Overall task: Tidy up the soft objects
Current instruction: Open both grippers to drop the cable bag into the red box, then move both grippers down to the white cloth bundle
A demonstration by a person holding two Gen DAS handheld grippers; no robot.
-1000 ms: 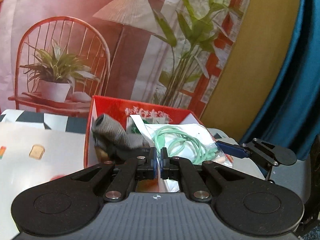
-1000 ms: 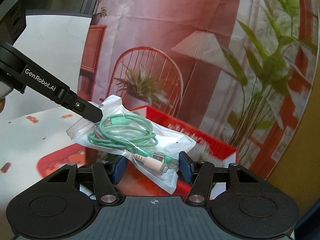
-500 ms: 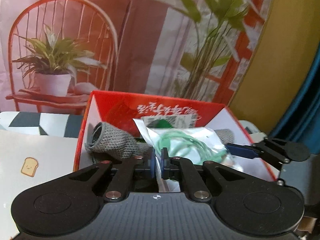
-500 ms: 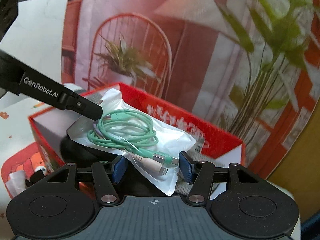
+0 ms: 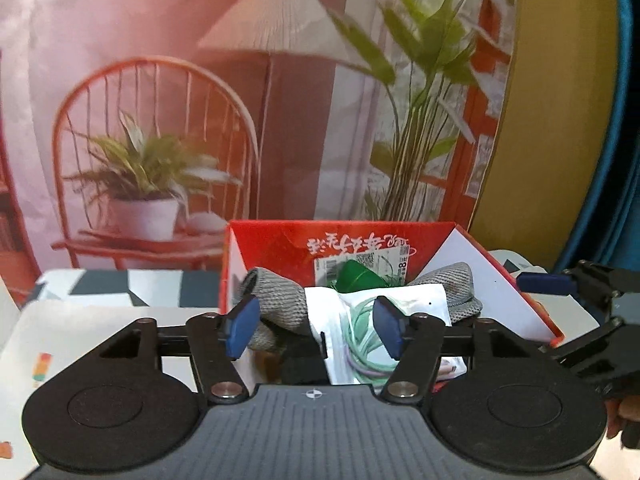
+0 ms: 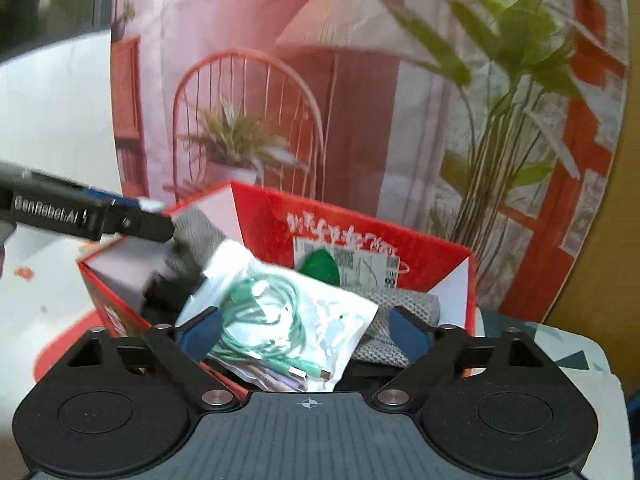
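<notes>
Glossy clear plastic bag [image 6: 280, 316] on rough grey knit cloth [image 5: 280, 304].

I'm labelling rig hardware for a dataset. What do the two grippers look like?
Both match: the left gripper and right gripper have a ribbed dark-grey body, two round black discs, black linkage arms with silver pivot pins and blue finger pads. White "GenRobot.AI" lettering marks the left gripper's side in the right wrist view. No cables or sleeves show.
</notes>
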